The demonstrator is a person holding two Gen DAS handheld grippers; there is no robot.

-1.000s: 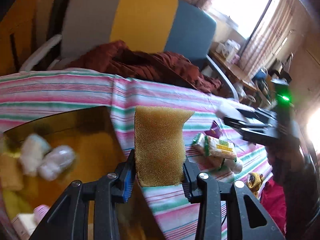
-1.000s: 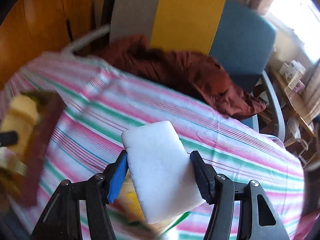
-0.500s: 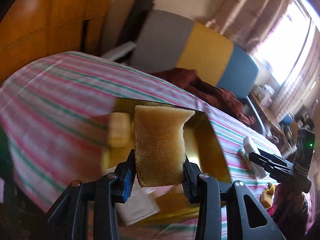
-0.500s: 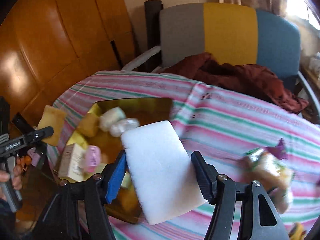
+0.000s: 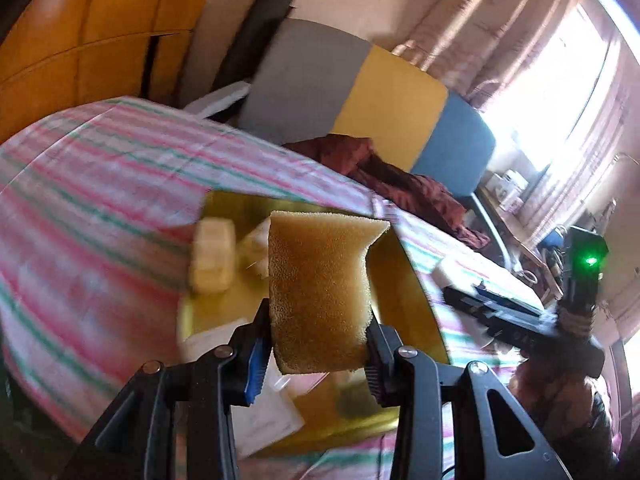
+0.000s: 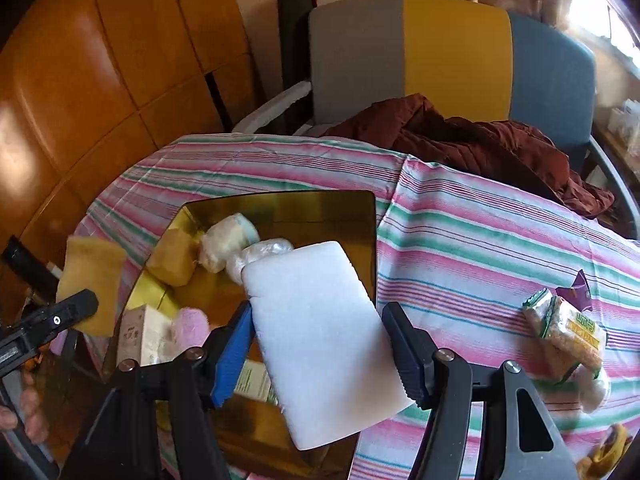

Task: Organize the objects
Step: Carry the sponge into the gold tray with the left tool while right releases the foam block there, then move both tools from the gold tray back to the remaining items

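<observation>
On the striped tablecloth [image 6: 460,232] lies a gold tray [image 6: 320,210] already holding wrapped bundles and small boxes. Above its near edge the right gripper [image 6: 320,344] is clamped on a white foam block [image 6: 320,332], jaws on its long sides; the block looks light and springy, so a mid-body hold seems best. Off the tray's left side the left gripper [image 5: 316,348] squeezes a yellow sponge [image 5: 320,292], visibly bowed by the pinch: soft and featherlight, likely to spring back when let go. A snack packet [image 6: 568,328] lies apart on the cloth
</observation>
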